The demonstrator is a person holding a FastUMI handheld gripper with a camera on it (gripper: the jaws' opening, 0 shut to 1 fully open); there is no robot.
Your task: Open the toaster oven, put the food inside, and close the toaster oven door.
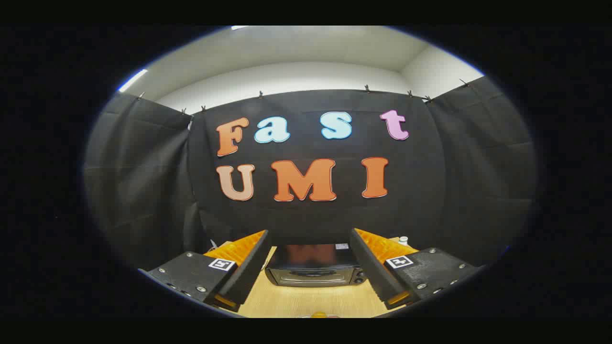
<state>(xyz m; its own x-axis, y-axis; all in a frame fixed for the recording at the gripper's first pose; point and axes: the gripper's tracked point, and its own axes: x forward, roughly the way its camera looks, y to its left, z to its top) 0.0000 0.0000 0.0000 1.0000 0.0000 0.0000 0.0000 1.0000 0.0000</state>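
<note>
The gripper (310, 267) is spread wide, holding nothing; the toaster oven (313, 265) sits beyond, door closed.

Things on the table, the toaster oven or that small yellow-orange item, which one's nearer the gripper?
The yellow-orange item, low between the open gripper's fingers; the toaster oven stands beyond them by the wall.

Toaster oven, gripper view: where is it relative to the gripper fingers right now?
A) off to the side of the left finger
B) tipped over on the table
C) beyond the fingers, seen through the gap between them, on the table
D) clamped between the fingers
C: the toaster oven stands upright on the wooden table, seen through the gap of the open gripper, whose fingers touch nothing.
</note>
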